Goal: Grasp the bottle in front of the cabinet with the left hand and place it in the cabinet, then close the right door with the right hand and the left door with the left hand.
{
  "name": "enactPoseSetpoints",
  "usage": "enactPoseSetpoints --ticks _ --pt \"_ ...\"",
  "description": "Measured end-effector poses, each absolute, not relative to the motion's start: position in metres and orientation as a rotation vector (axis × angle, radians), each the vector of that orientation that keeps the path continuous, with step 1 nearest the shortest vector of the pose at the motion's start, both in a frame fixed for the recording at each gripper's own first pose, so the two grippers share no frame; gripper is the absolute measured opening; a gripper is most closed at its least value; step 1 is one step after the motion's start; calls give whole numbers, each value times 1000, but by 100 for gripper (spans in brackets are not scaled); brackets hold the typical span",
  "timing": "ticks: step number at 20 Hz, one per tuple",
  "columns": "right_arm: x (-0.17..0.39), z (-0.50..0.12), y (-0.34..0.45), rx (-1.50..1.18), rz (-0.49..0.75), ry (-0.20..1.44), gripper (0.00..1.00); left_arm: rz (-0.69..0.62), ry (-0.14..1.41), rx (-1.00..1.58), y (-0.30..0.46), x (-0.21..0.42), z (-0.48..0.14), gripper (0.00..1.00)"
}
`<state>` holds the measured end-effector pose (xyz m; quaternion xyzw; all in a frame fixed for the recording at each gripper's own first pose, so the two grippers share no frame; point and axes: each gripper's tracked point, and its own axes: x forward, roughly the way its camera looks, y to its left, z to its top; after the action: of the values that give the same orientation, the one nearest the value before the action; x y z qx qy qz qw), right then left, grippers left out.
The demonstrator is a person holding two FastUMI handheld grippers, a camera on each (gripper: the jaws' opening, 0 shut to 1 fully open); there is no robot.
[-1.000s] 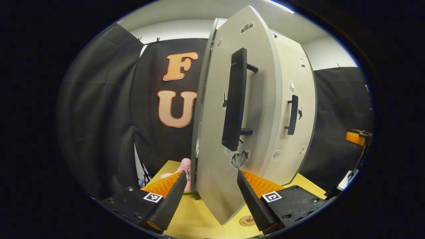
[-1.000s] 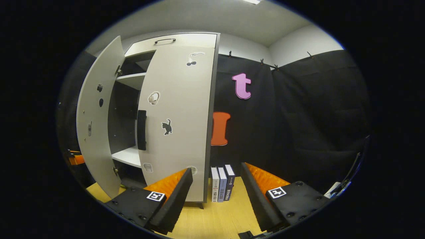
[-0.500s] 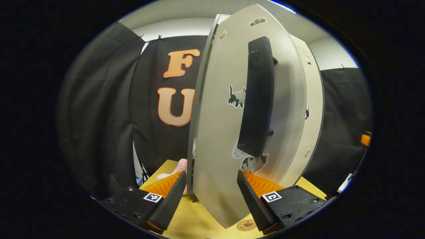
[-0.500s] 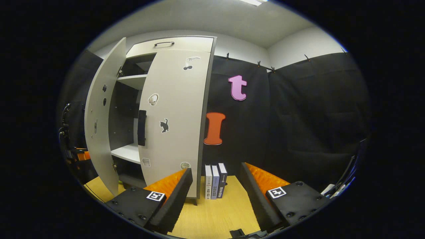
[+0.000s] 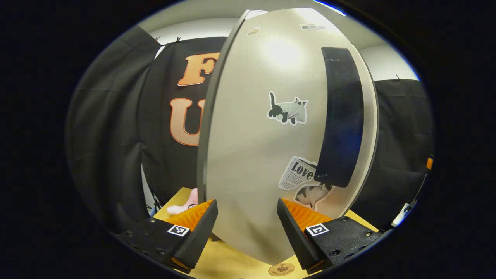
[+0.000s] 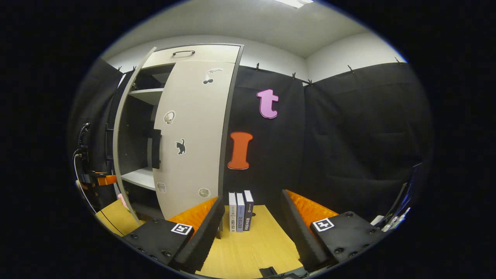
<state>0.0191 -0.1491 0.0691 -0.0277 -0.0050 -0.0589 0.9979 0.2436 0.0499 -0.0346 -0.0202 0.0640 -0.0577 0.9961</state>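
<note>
Closing the left door (image 5: pixel 248 147) is underway; both the left gripper (image 5: pixel 247 226) and the right gripper (image 6: pixel 252 228) are spread, and a finger could be caught near the cabinet (image 6: pixel 193 52).

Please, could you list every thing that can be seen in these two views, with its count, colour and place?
cabinet: one, light grey, at the table's back
right door: one, light grey, shut
left door: one, light grey, ajar, close before the left gripper
door handles: two, black, one on each door
stickers: several, mostly black and white, on both doors
books: three, upright, right of the cabinet
plush toy: one, pink, left of the cabinet
table: one, yellow wood
left gripper: jaws open
right gripper: jaws open
</note>
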Motion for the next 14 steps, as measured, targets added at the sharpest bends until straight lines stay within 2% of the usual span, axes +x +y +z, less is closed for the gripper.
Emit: enactPoseSetpoints --ticks 14 --pt "17 56 -178 -23 -161 10 97 -94 128 22 29 293 -36 94"
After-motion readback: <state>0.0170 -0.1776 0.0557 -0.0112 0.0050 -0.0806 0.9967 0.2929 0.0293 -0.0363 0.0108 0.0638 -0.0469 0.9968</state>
